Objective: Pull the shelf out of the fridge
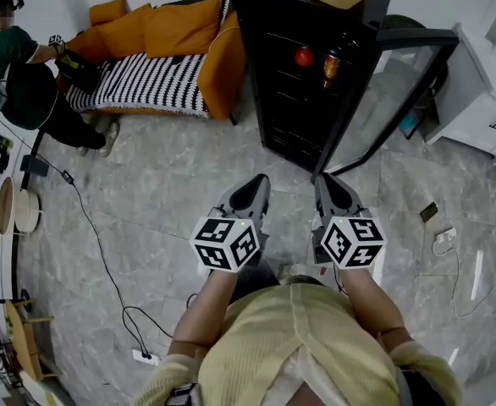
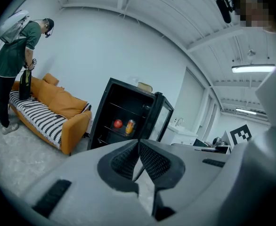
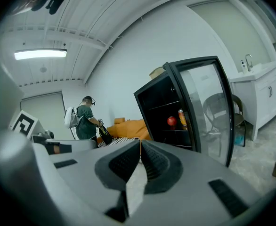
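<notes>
Task status: not started. I am holding the left claw (image 1: 259, 181) and the right claw (image 1: 322, 179) side by side above the floor (image 1: 146, 201) in the lower middle of the head view. Both are pointing toward the fridge (image 1: 273, 24) in the upper middle and are well apart from it. In each gripper view the claw's jaws are pressing together with nothing between them.

The door (image 1: 400, 83) is standing open to the right of the cabinet, so the way in is already clear. The shelf (image 3: 160, 129) is sitting fully inside the fridge at mid height, carrying a red fruit (image 1: 305, 56) and a can (image 1: 331, 63). Nothing is touching it.

Remaining steps, as I am judging them:
- closing the gap to the fridge
- parting the jaws
- gripping the shelf's front edge
- drawing the shelf straight out

The fruit and the can appear to be resting loose on the shelf, so I am planning a slow, level pull.
</notes>
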The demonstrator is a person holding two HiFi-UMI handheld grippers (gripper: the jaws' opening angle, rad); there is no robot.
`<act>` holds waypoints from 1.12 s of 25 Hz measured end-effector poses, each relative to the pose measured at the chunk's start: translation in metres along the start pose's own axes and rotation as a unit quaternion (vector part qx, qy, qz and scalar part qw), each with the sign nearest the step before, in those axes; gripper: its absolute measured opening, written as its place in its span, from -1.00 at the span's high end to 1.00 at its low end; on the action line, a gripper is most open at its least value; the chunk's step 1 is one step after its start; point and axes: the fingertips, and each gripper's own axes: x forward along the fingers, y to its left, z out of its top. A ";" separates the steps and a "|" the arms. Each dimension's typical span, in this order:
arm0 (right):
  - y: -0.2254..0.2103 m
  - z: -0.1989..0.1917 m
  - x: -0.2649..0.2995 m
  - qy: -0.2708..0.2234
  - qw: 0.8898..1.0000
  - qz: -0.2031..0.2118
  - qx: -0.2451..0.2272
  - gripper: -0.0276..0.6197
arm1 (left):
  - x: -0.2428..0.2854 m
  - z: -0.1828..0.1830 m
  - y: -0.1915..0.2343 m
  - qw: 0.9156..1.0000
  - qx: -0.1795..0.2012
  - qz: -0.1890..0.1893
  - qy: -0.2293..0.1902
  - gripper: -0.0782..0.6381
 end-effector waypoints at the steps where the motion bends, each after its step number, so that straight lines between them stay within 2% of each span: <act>1: -0.001 0.001 0.003 0.000 1.000 -0.002 -0.002 0.82 | 0.004 0.001 0.002 1.000 -0.001 -0.002 0.000 0.69; 11: -0.013 0.012 0.042 -0.012 0.999 -0.049 -0.003 0.82 | 0.044 0.017 0.030 0.999 0.003 -0.046 0.013 0.69; 22: 0.015 0.030 0.106 -0.033 0.994 -0.107 0.010 0.82 | 0.069 0.070 0.095 0.995 0.016 -0.094 0.030 0.70; 28: 0.033 0.024 0.127 -0.031 0.990 -0.135 0.002 0.82 | 0.076 0.080 0.125 0.993 0.003 -0.116 0.038 0.70</act>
